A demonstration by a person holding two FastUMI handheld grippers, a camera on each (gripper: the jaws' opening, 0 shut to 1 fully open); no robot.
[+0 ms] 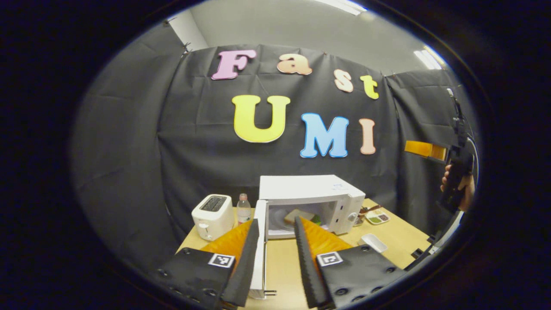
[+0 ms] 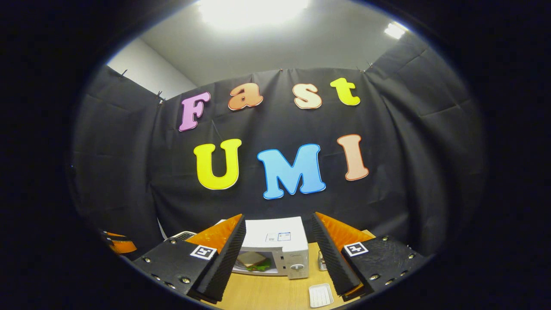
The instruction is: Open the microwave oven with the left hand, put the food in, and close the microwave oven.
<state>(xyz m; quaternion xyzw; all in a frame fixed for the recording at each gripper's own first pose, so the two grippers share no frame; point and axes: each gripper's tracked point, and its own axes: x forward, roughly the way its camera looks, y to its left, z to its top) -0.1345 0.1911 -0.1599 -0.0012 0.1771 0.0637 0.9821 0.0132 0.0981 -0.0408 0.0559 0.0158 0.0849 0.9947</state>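
Left gripper (image 1: 277, 241): fingers spread apart, gripping nothing; the open door's edge stands in the gap, against the left finger, though contact cannot be told.
Right gripper (image 2: 279, 241): released, fingers wide apart and empty, held above the table and aimed at the microwave. In the left gripper view it shows at the far right (image 1: 426, 150), raised high, with a hand (image 1: 460, 186) round its handle.
Microwave door (image 1: 259, 254): swung fully open, edge-on to the left gripper.
Microwave (image 1: 312, 198): white, at the back of the wooden table (image 1: 280, 262), its cavity open.
Sandwich (image 2: 252, 260): inside the microwave on a plate (image 1: 280, 218), green leaf beneath it.
Toaster (image 1: 212, 215): white, left of the microwave.
Bottle (image 1: 243, 209): between toaster and microwave.
Small white tray (image 2: 320, 295): on the table in front of the microwave's right side.
Dish with food (image 1: 377, 218): right of the microwave.
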